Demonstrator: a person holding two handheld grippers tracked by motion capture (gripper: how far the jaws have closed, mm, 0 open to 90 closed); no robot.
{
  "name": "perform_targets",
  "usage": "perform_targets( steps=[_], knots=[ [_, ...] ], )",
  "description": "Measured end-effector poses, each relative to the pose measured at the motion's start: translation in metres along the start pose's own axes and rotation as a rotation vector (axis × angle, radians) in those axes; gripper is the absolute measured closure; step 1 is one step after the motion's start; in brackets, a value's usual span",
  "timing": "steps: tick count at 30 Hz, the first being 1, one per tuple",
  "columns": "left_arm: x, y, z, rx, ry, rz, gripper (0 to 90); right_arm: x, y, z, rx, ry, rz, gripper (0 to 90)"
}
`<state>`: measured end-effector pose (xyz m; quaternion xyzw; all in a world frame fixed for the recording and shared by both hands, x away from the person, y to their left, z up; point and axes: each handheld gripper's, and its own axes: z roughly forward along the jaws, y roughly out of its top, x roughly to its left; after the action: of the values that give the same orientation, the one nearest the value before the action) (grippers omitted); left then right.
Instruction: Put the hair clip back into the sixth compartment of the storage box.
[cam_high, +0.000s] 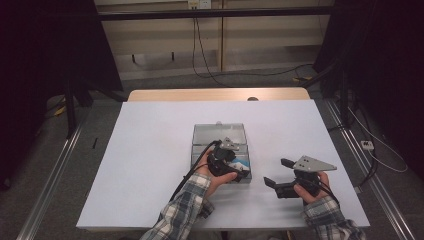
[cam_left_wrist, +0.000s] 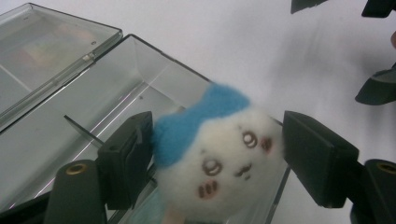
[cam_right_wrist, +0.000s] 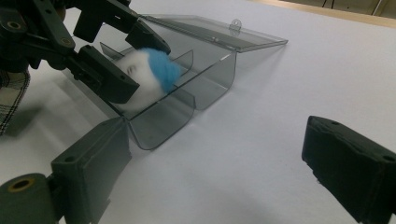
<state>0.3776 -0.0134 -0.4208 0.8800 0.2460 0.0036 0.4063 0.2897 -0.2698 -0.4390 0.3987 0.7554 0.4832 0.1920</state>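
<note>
The left gripper (cam_left_wrist: 217, 154) has its jaws loose around a plush toy (cam_left_wrist: 219, 163) inside the clear box (cam_high: 220, 135). Right of the box, the right gripper (cam_high: 280, 172) hovers over the surface (cam_high: 150, 150), jaws wide and empty.

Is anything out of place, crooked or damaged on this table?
Nothing looks damaged or spilled. The plush toy sits at the near wall of the open clear box, partly above its rim, between the left gripper jaws. The lid lies flat.
</note>
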Motion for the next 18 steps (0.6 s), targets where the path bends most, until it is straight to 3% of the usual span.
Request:
perform_targets(
  steps=[6,7,9,11,12,18],
  knots=[
    [0.001,0.000,-0.001,0.002,-0.003,-0.003,25.8,0.000,0.000,0.000,-0.002,0.000,0.000,7.5],
    [0.000,0.000,-0.002,0.000,0.014,-0.005,25.5,0.000,0.000,-0.001,-0.002,-0.001,0.000,7.5],
    [0.003,0.001,-0.005,-0.012,-0.002,-0.006,25.1,0.000,0.000,-0.001,-0.003,-0.001,0.000,7.5],
    [0.005,0.002,-0.009,-0.017,0.022,-0.017,24.1,0.000,0.000,-0.001,-0.005,-0.001,-0.001,7.5],
    [0.007,0.002,-0.011,-0.030,0.003,-0.020,23.8,0.000,0.001,-0.001,-0.005,-0.002,-0.002,7.5],
    [0.017,0.003,-0.026,-0.068,0.024,-0.053,22.4,-0.001,0.001,-0.001,-0.006,-0.005,-0.004,7.5]
  ],
)
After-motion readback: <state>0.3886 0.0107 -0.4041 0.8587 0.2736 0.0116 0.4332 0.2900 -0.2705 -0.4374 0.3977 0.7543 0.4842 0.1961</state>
